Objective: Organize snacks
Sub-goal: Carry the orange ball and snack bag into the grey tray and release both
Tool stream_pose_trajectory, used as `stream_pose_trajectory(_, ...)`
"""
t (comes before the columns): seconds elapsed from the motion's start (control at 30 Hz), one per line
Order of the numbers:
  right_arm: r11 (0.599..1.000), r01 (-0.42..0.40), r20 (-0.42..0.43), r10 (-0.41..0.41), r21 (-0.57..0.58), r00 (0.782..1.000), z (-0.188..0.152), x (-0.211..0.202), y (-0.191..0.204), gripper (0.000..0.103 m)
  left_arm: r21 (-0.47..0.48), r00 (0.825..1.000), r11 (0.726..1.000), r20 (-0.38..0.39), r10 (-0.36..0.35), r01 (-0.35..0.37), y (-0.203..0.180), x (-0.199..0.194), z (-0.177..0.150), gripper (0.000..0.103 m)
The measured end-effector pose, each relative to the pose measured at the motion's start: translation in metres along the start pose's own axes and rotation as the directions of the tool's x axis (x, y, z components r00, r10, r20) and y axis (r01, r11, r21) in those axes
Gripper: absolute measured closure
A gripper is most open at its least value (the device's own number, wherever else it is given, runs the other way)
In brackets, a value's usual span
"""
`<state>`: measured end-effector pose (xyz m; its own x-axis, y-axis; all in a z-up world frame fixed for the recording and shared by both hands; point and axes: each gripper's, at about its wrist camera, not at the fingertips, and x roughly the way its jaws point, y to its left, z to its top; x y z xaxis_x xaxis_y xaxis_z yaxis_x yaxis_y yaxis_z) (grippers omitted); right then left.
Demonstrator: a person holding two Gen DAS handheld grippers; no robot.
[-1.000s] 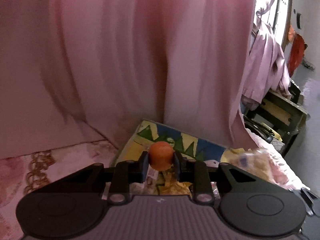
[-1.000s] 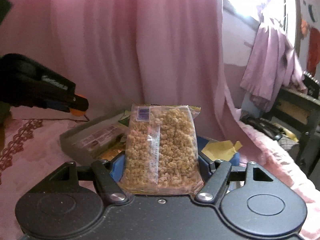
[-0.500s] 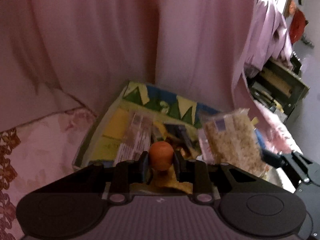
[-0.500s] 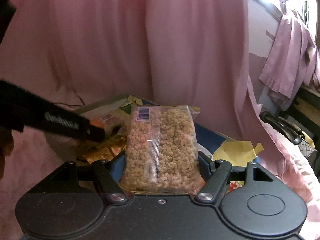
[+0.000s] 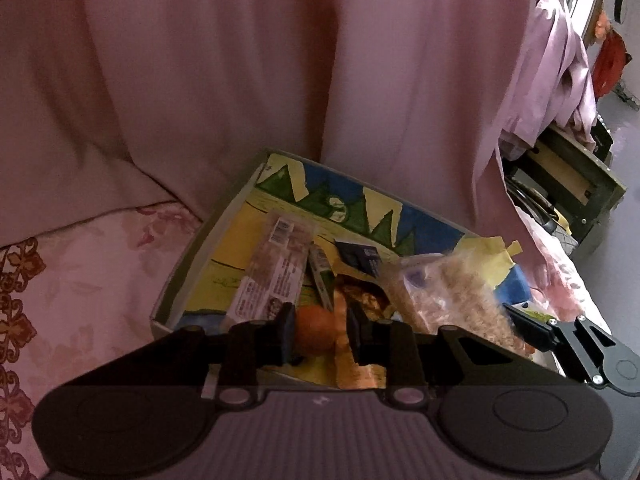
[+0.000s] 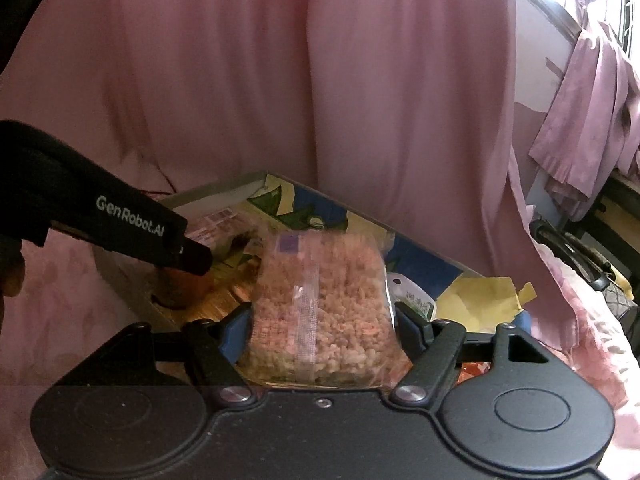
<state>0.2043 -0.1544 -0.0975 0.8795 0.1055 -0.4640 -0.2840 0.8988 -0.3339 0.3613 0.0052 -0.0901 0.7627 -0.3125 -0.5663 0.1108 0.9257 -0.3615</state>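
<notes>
Both grippers are now hanging over the open cardboard box (image 5: pixel 208 248), which a second ago was lying mostly below the left wrist view; the left gripper (image 5: pixel 318 330) has been dipping toward it, so the box's painted floor and the packets inside are filling the space ahead of its fingers. That suggests both snacks are about to be set down inside, and the task looks well under way, since several wrappers are already lying in the box.

The left gripper's fingers are standing close together, clamped on a small orange ball-shaped snack (image 5: pixel 316 334), which is sitting squarely between the pads. Just beyond these fingers a long pale packet (image 5: pixel 276 268) is lying on the box floor, with an orange-brown wrapper (image 5: pixel 360 320) right beneath the fingertips.

The right gripper (image 6: pixel 322 326) is holding a clear bag of puffed cereal (image 6: pixel 320 308) upright between fingers spread wide. Its jaws have just been opening a little, with the bag between them; the blue pads are lying against the bag's sides, so I judge it to be gripped, perhaps loosening. Ahead of these fingers yellow paper flaps (image 6: pixel 476 300) are lying at the box's far corner.
</notes>
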Motion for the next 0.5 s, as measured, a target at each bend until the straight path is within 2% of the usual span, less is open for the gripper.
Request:
stream_pose_trajectory(0.07,1.000,-0.001,0.000,0.001,0.004,1.000,-0.0002,0.0005,-0.0009,0.026,-0.007,1.000,1.000,-0.007,-0.001,0.001,0.0005,0.0003,-0.0005,0.068)
stream_pose_trajectory(0.2,1.000,0.005,0.002,-0.005,0.006,1.000,-0.0015,0.0002,-0.0007,0.024,-0.007,1.000,1.000,-0.007,-0.003,0.003,-0.0006,0.0004,-0.0005,0.065)
stream_pose_trajectory(0.5,0.999,0.038,0.029,-0.038,0.021,0.999,0.0003,-0.0061,-0.0022,0.012,-0.041,1.000,0.999,0.017,-0.014,0.014,0.0010,-0.0050,0.0047,0.050)
